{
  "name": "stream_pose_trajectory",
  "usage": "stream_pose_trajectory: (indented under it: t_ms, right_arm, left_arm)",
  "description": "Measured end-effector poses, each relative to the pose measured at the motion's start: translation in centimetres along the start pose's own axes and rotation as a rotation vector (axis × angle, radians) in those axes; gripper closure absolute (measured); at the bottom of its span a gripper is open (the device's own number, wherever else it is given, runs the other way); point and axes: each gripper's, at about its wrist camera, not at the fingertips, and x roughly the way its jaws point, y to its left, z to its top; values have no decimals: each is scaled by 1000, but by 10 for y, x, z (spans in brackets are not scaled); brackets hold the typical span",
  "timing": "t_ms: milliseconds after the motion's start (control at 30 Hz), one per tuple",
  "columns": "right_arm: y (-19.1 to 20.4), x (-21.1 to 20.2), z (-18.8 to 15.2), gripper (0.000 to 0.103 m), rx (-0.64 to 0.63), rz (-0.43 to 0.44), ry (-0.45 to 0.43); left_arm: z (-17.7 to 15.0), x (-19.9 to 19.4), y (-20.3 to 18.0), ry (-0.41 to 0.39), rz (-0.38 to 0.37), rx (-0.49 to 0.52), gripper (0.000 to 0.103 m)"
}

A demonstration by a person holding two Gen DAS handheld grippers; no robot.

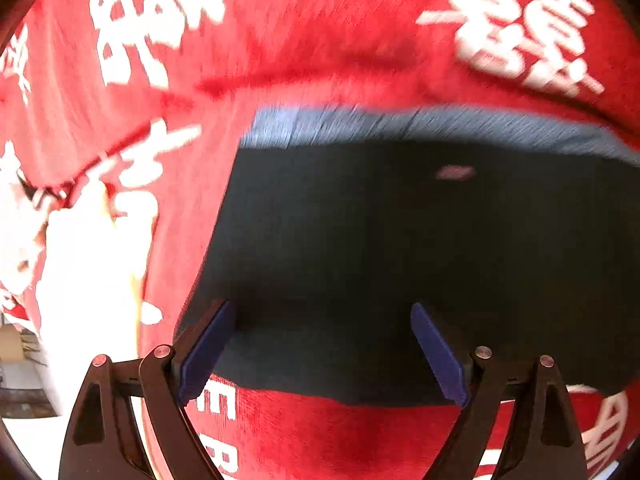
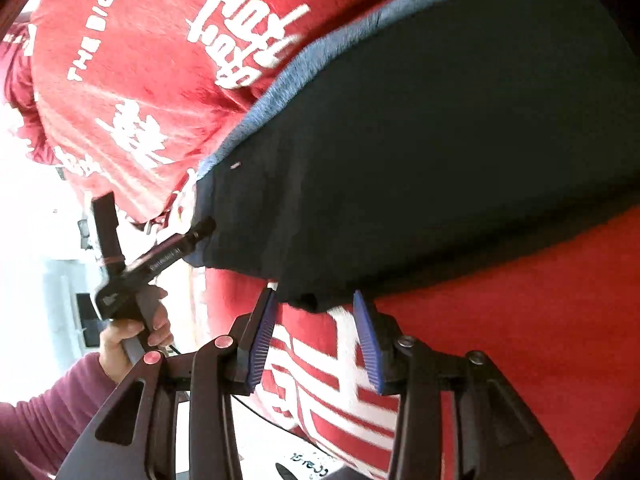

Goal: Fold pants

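Observation:
The dark navy pants (image 1: 400, 248) lie folded on a red cloth with white lettering (image 1: 320, 40); a lighter blue inner band (image 1: 400, 124) shows along their far edge. My left gripper (image 1: 322, 314) is open, its blue pads over the near part of the pants, holding nothing. In the right wrist view the pants (image 2: 420, 140) fill the upper right. My right gripper (image 2: 314, 300) is open at the pants' near corner, fabric edge just between the fingertips. The left gripper (image 2: 200, 230) shows there too, at the pants' left corner, held by a hand (image 2: 132, 332).
The red cloth (image 2: 140, 60) covers the surface and drapes over its left edge. A bright floor and pale furniture (image 2: 48, 280) lie beyond the left edge. A white paper with writing (image 2: 308, 464) lies at the bottom of the right wrist view.

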Motion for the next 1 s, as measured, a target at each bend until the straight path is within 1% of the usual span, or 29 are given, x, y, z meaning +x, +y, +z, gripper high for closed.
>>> stream_pose_trajectory:
  t_ms: [67,133,167,233,333,367,400,467,500,567,600,667,733,767,800,833,867,933,1000]
  right_arm:
    - [0,3,-2,60,27,25,-14]
    - [-1,0,-2,60,38,51,-33]
    - [-1,0,-1,58,41,63,-40]
    - [-2,1,4,58,65,79,-54]
    - [-7,17,17,58,140,78,-42]
    - [-7,18,18,70,151,62,-40]
    - [-3,16,20,89,136,23,-43]
    - [18,4,15,91,39,0,-68]
    - [26,1,11,93,2,-14,-66]
    - [35,1,0,93,-67,-84,-59]
    - [31,7,-6,93,-79,-135,-48]
    - [18,17,-10,93,-43,-144,-36]
    - [12,15,-12,94,-28,-113,-47]
    - [12,11,-13,91,-28,-117,-36]
    - [12,8,-13,83,-28,-125,-24]
    - [12,0,-15,79,-33,-154,-12]
    - [15,-8,-15,73,-48,-183,-12]
    - [24,-33,-12,72,-114,-219,-59]
    - [32,-56,-6,72,-176,-275,-119]
  left_arm:
    - [-6,6,11,-25,-60,-19,9]
    - [-5,10,17,-28,-91,-28,9]
    - [-5,12,18,-31,-100,-25,8]
    - [-3,15,21,-39,-113,-14,7]
    - [1,22,29,-38,-141,-8,6]
    - [1,20,30,-34,-144,-1,6]
    - [5,29,37,-31,-144,4,6]
    - [2,28,41,-30,-150,32,6]
    - [0,30,43,-35,-151,47,6]
    - [-5,32,43,-48,-150,69,6]
    - [-7,32,43,-54,-148,70,6]
    - [-6,33,42,-53,-141,70,6]
    - [-5,31,42,-48,-133,80,6]
    - [-5,29,42,-40,-125,84,6]
    - [-7,24,41,-31,-117,82,6]
    - [-6,20,41,-23,-110,77,6]
    - [-5,14,40,-22,-106,73,6]
    - [-4,2,36,-45,-122,82,6]
    - [0,-9,22,-85,-121,118,6]
